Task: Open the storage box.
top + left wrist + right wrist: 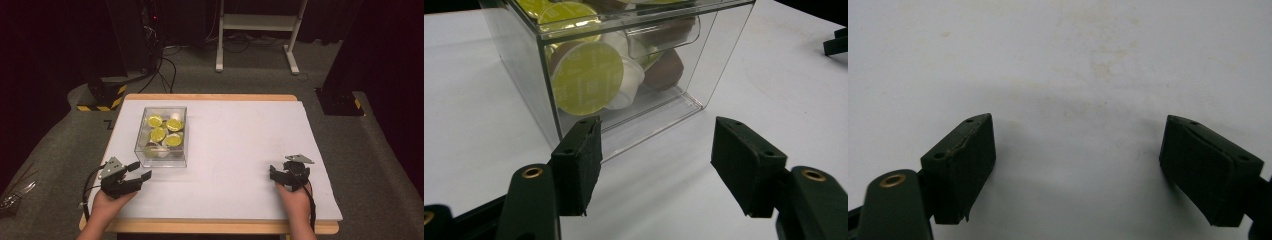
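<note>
Several round capsules point(165, 131) with yellow-green foil lids lie heaped in a clear plastic box point(144, 150) on the left half of the white worktop point(235, 145). From above the lids face up. The left gripper view, looking through the box's near wall, brings out more: one lid point(587, 78) stands on edge against the wall, with white and brown capsule bodies packed behind it.

The left gripper point(141, 171) sits just short of the box's near left corner, its jaws spread wide with nothing between them; in its own view the pads point(583, 162) stand apart over bare worktop, close to the box but not touching it.

The right gripper point(276, 173) rests well apart from the box, near the worktop's right edge. Its own view settles what the high view leaves unclear: its jaws are spread too, the pads point(965, 165) empty over faintly stained white surface.
</note>
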Motion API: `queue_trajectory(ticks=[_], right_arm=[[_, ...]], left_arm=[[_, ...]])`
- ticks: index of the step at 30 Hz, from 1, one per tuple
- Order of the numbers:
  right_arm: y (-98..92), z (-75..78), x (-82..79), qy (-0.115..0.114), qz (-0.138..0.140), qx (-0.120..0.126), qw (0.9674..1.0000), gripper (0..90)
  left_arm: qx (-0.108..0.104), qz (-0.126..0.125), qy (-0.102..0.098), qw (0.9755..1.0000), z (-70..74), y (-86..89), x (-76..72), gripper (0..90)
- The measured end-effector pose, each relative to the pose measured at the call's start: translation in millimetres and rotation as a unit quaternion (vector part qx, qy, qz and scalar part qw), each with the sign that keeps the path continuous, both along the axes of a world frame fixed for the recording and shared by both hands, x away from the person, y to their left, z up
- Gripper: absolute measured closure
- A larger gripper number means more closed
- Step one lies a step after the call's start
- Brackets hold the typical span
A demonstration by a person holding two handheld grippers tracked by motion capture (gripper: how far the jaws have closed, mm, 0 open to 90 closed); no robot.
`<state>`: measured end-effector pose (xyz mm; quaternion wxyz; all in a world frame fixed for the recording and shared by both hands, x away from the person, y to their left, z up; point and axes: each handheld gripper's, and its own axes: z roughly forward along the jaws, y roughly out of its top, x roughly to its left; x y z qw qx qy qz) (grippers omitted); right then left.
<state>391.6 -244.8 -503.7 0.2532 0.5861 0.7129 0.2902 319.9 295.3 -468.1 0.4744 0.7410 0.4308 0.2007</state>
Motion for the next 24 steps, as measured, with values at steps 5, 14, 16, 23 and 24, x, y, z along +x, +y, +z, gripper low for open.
queue_trajectory(ticks=[5, 14, 16, 23, 24], right_arm=[[-0.5, -0.2, 0.3, 0.0, 0.001, 0.001, 1.0, 14.9], [-0.9, -0.6, 0.6, 0.001, 0.002, 0.003, 1.0, 14.6], [-0.8, -0.6, 0.5, 0.001, 0.002, 0.002, 1.0, 14.7], [0.2, -0.2, 0.1, 0.0, 0.001, -0.001, 1.0, 15.4], [0.6, 0.0, -0.4, -0.003, 0.002, -0.004, 1.0, 17.0]], left_arm=[[-0.002, 0.002, -0.002, 1.0, 1.2, -2.6, 0.2, 37.1], [0.006, -0.001, -0.008, 1.0, 3.0, -7.6, 3.9, 38.6], [0.008, -0.001, -0.008, 0.9999, 3.8, -8.7, 4.7, 38.8], [0.007, 0.018, -0.013, 0.9997, 5.7, -16.2, 9.4, 39.8], [0.0, 0.018, -0.015, 0.9997, 6.2, -17.8, 10.9, 39.8]])
